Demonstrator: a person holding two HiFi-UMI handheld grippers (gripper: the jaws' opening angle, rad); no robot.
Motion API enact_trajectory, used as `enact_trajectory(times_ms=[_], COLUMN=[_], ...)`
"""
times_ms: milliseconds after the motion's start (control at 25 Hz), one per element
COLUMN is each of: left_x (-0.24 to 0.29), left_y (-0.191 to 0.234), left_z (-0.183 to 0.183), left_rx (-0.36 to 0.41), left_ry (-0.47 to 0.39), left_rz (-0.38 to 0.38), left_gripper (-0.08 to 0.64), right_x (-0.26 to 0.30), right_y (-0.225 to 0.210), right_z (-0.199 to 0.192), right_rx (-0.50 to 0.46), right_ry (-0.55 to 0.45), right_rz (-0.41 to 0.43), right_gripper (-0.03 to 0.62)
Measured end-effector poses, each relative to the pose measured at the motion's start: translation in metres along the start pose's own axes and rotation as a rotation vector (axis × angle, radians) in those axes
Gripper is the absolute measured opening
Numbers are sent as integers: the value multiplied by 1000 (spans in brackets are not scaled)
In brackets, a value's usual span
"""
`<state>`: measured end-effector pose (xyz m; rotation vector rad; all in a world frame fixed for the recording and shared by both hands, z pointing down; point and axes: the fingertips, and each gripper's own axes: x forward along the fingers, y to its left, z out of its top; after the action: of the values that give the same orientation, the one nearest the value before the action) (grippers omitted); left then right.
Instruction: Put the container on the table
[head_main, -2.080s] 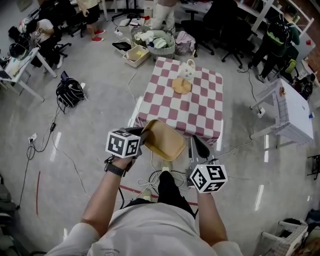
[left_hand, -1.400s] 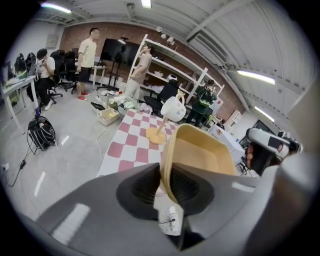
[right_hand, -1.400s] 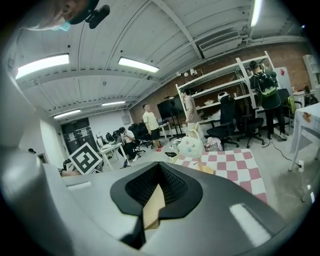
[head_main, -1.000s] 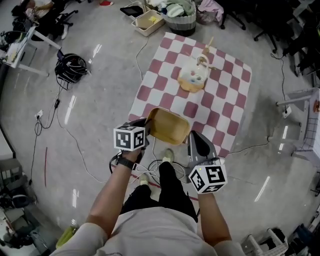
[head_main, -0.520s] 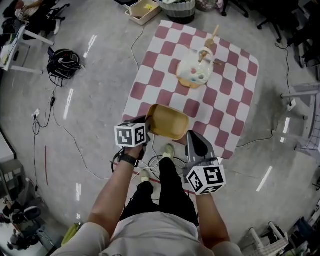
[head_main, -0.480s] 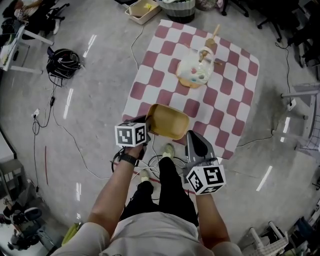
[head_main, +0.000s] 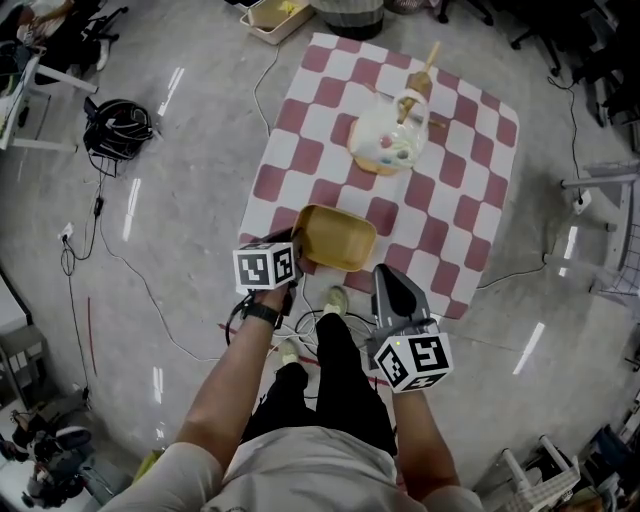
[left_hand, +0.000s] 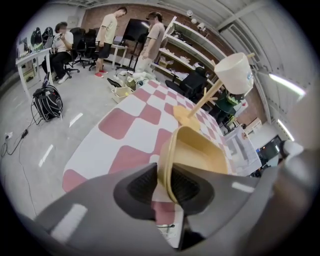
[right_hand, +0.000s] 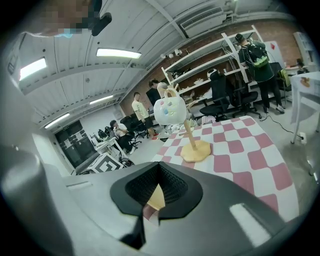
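Far left of the head view there's a coil of black cables (head_main: 117, 127) on the grey floor, well away from everything else. Moving in toward lower centre, the left gripper (left_hand: 162, 186) is clamped right onto the near rim of the container (head_main: 335, 238). In the left gripper view the thin yellow wall stands edge-on between the two dark pads, pinched tight. The container is a shallow tan tub with its open side up and tipped a bit. It sits over the near edge of the table (head_main: 300, 130), the one with the red and white checked cloth that fills the upper middle of the head view. Honestly can't tell if its bottom is touching the cloth or just hanging above it. Further back on the table, right of the tub and well apart from it, is a wooden mug stand (head_main: 385, 160) with a white mug (right_hand: 169, 110) hanging on it. Then lower right of centre you get the right gripper (right_hand: 159, 192). Its fingers are closed up against each other at the tips with nothing between them, and it sits just beside the tub's right end without touching it.
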<state>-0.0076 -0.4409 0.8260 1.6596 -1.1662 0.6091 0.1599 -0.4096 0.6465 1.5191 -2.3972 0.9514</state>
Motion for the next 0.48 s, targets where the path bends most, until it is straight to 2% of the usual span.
enact_trajectory(times_ms=[200, 480], left_x=[5, -16], left_y=[-1, 2], left_z=[2, 9], left_rx=[-23, -4], left_ry=[-15, -44], left_rz=[-39, -47], left_gripper=[60, 98], right_x=[-3, -11], right_y=[2, 19], right_z=[-1, 1], right_rx=[-2, -14], right_ry=[-4, -22], right_rz=[0, 5], right_gripper=[9, 9])
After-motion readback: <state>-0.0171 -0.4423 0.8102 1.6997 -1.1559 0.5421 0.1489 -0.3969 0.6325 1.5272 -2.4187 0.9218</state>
